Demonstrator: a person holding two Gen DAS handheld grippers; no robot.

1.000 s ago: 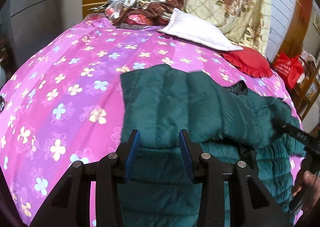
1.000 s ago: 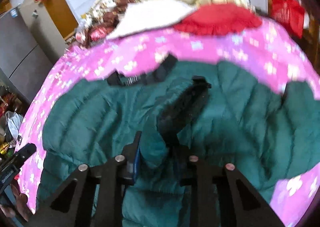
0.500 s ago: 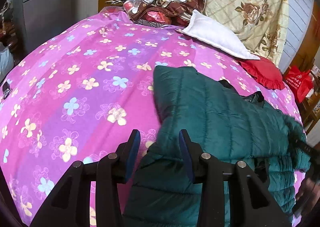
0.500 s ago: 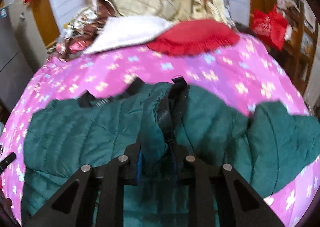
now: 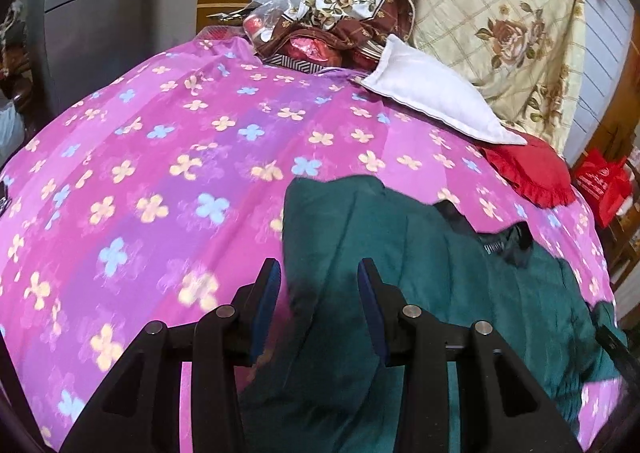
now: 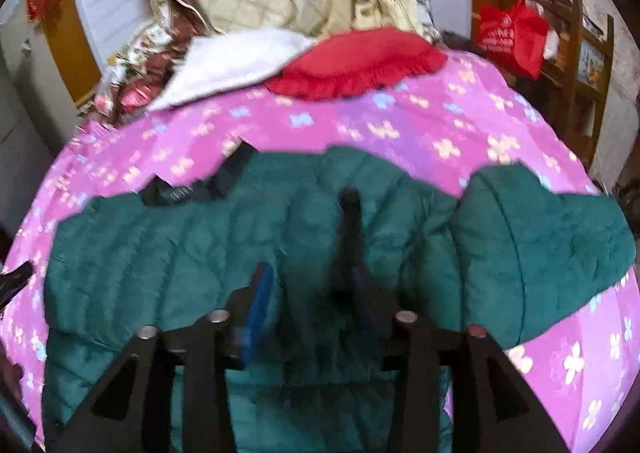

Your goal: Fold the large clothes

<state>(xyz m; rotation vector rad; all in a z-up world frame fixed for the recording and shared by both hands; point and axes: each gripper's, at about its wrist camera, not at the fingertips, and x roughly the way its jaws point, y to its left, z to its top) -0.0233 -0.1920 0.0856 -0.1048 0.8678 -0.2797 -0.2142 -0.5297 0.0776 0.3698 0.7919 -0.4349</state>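
A dark green quilted jacket (image 5: 440,273) lies spread on a pink flowered bedsheet (image 5: 160,173). My left gripper (image 5: 320,293) hovers over the jacket's left edge, jaws apart, with cloth below them but nothing pinched. In the right wrist view the jacket (image 6: 160,253) fills the middle. My right gripper (image 6: 314,293) is opening. A folded-over sleeve with a black strip (image 6: 350,221) lies between its pads, and the pads no longer press it. The other sleeve (image 6: 540,245) lies out to the right.
A white pillow (image 5: 432,101) and a red frilled cushion (image 5: 528,169) lie at the head of the bed. Behind them are a rose-patterned quilt (image 5: 500,13) and a heap of wrapped things (image 5: 316,37). A red bag (image 6: 508,33) hangs by wooden shelves on the right.
My right gripper was shut on the folded sleeve and has let go, its jaws now apart. My left gripper slid left to the jacket's left edge.
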